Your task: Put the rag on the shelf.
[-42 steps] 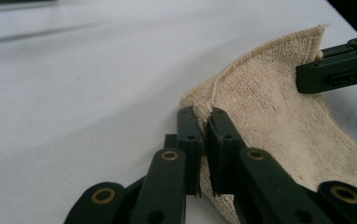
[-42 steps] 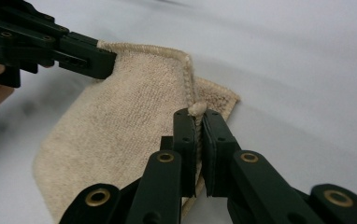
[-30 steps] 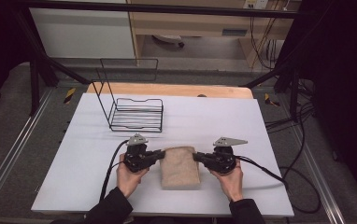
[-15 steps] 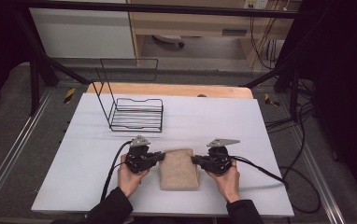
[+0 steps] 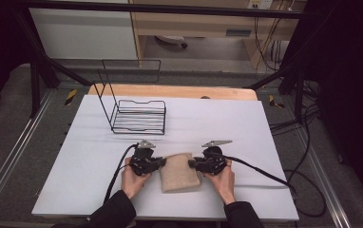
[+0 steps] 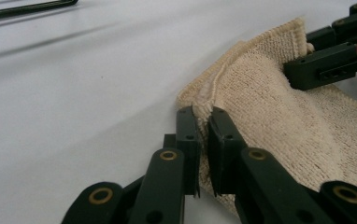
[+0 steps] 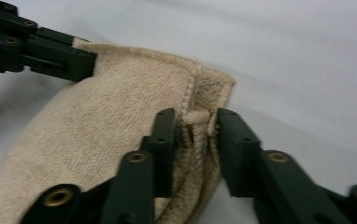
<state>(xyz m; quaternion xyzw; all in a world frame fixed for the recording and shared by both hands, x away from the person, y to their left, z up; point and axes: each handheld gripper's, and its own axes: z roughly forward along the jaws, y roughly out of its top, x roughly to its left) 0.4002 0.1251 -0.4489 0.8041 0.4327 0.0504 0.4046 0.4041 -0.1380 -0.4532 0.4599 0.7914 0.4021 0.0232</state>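
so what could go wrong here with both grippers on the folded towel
1. The right gripper has just been opening with the folded towel edge between its jaws; the layers could spring apart and undo the fold.
2. The left gripper is clamped on its corner; any pull now could drag the towel askew across the white table.

The towel (image 5: 180,172) is beige looped terry cloth, rough, with a stitched hem. The tabletop (image 5: 227,123) is smooth, matt white, with bare wood along its far edge. The rack (image 5: 137,116) is thin black wire. Each gripper's links are matt black plastic with brass-coloured rivets.
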